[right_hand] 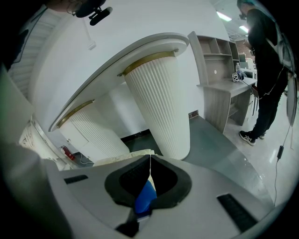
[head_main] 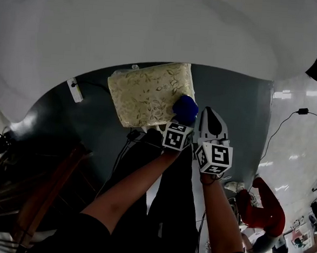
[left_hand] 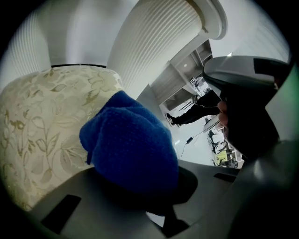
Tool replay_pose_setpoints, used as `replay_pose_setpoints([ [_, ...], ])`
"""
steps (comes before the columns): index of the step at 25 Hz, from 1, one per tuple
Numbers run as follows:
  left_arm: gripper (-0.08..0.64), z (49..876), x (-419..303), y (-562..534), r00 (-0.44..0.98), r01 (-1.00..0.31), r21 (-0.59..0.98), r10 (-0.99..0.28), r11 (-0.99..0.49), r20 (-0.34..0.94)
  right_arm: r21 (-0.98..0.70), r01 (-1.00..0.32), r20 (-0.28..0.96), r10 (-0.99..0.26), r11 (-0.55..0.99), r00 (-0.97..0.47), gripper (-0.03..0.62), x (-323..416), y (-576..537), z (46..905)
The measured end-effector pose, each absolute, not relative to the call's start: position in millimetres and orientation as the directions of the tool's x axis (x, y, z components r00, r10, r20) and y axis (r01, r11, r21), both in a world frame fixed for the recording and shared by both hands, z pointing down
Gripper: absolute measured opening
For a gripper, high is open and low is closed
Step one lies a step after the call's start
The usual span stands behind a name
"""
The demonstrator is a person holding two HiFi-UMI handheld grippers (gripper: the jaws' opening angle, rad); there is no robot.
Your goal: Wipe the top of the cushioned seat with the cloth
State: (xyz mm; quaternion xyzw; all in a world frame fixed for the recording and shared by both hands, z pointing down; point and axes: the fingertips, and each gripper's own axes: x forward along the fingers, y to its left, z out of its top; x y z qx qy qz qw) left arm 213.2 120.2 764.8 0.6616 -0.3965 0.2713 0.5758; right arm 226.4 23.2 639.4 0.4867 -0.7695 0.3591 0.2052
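Note:
The cushioned seat [head_main: 150, 93] has a cream floral cover and stands on the dark floor in front of me. My left gripper [head_main: 183, 118] is shut on a bunched blue cloth [head_main: 185, 108], which rests at the seat's near right corner. In the left gripper view the cloth [left_hand: 131, 144] bulges out of the jaws, and the seat top [left_hand: 46, 126] spreads to its left. My right gripper [head_main: 212, 120] hovers just right of the cloth, off the seat, with its jaws closed together on nothing [right_hand: 150, 173]. A sliver of the blue cloth [right_hand: 145, 198] shows below them.
A large white curved table [head_main: 154, 25] overhangs the seat, carried on ribbed white pedestals [right_hand: 159, 102]. A power strip [head_main: 74, 89] and cables lie on the floor at left. A wooden chair [head_main: 45, 196] is at lower left. A person in black [right_hand: 266, 70] stands by a desk.

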Motion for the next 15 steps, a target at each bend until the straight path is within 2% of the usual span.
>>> replay_pose_setpoints([
  [9, 0.041, 765, 240, 121, 0.649, -0.761, 0.641, -0.143, -0.099, 0.748, -0.354, -0.904, 0.656, -0.625, 0.24, -0.423, 0.037, 236, 13, 641],
  [15, 0.04, 725, 223, 111, 0.669, -0.743, 0.632, -0.238, -0.22, 0.704, -0.345, -0.907, 0.658, -0.627, 0.241, -0.417, 0.036, 243, 36, 630],
])
